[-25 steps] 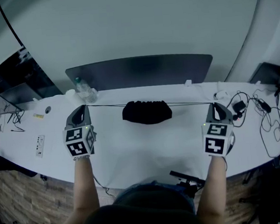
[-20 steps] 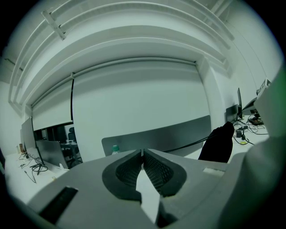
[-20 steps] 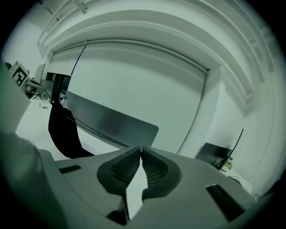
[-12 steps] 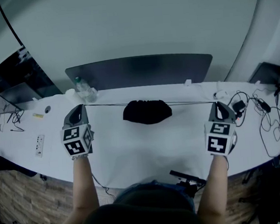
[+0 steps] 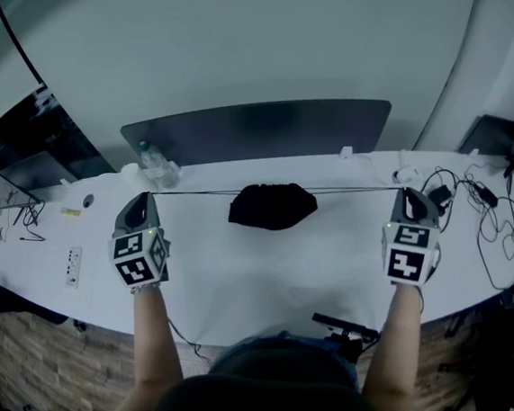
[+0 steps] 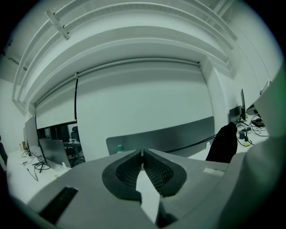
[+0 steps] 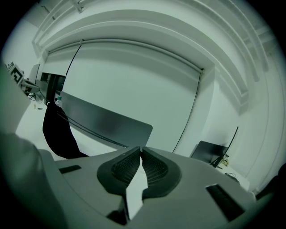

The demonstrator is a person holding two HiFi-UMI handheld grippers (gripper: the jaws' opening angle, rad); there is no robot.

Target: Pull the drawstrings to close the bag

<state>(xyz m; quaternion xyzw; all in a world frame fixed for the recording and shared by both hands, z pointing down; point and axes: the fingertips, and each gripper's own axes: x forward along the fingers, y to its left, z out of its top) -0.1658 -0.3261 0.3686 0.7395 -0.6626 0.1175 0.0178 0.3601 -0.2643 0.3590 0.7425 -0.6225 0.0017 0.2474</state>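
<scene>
At the left part of the desk [image 5: 264,276], the left gripper [image 5: 148,197] has its jaws pressed together on the drawstrings [image 5: 197,194], which run taut to the right into the bag [image 5: 272,206]. The black bag, gathered at its top, is at the middle of the desk near the back edge, between the two grippers and well apart from each. The drawstrings stretch on to the right gripper [image 5: 407,191], near the right edge, its jaws likewise pinched on them.
</scene>
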